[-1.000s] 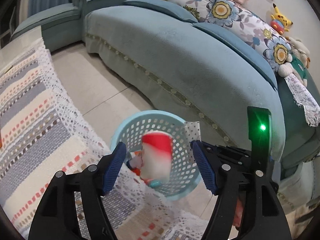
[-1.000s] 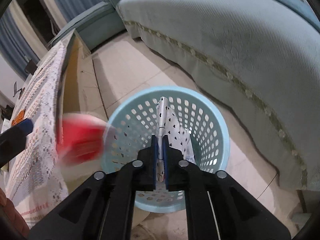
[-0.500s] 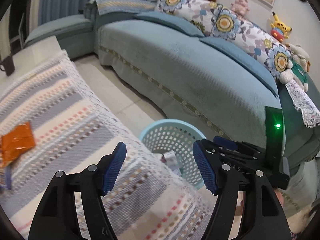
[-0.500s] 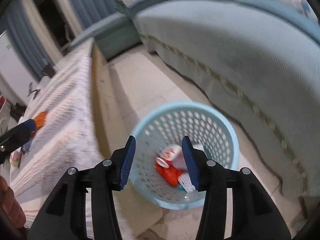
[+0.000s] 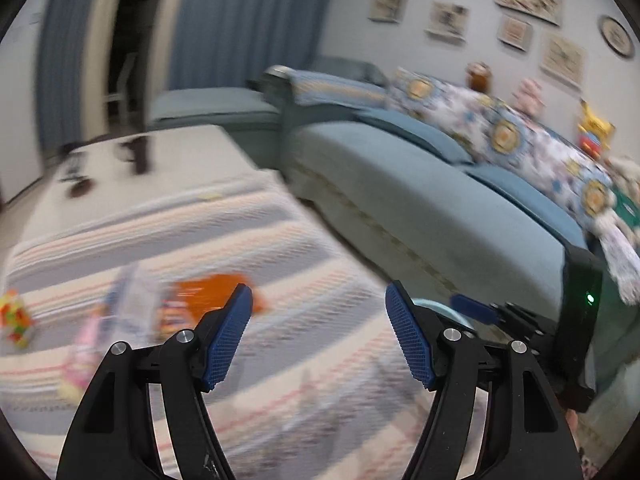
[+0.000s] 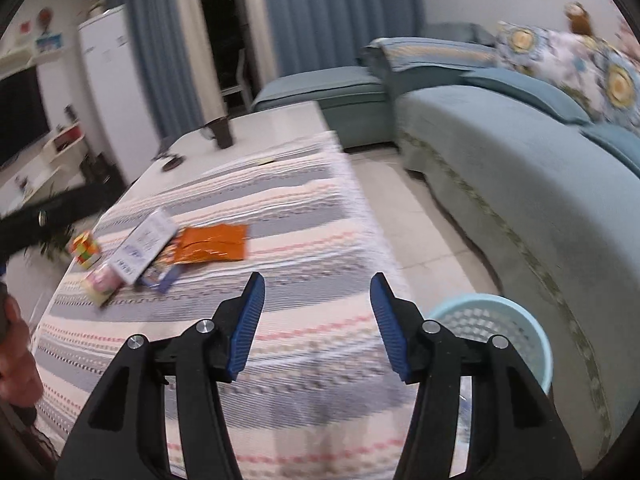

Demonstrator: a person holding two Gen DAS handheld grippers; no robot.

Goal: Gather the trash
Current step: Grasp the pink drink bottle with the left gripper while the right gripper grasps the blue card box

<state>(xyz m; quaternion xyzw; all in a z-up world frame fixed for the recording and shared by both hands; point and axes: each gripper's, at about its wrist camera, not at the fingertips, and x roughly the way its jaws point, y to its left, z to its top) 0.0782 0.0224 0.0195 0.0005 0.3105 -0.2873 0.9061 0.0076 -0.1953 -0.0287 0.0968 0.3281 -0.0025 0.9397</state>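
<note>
Here, both grippers hover over a coffee table draped in a striped tablecloth (image 6: 304, 216), each with its blue-padded jaws spread wide and nothing between them. The right gripper (image 6: 316, 320) points across the cloth; the trash lies ahead of it and to the left, well apart from its fingertips. One orange wrapper (image 6: 212, 244) lies flat there, its left edge touching a small heap of packets: one white-and-blue packet (image 6: 146, 246), one pink packet (image 6: 102, 282) at the near-left end, and one dark-blue scrap (image 6: 164, 280) just under the white one. One multicoloured cube (image 6: 85, 249) sits just beside the heap, on its far-left side. One pale-blue perforated basket (image 6: 516, 328) stands on the tiled floor to the right of the table, between the cloth's edge and the teal sofa (image 6: 540, 200), near the right finger's outer side.

From the left wrist, blurred by motion, the left gripper (image 5: 318, 330) is over the same cloth, and the orange wrapper (image 5: 208, 292) shows just beyond and left of its left fingertip, apparently not touching it. The packets beside it are too smeared to count. One dark cup (image 6: 222, 132) stands at the table's far end.
</note>
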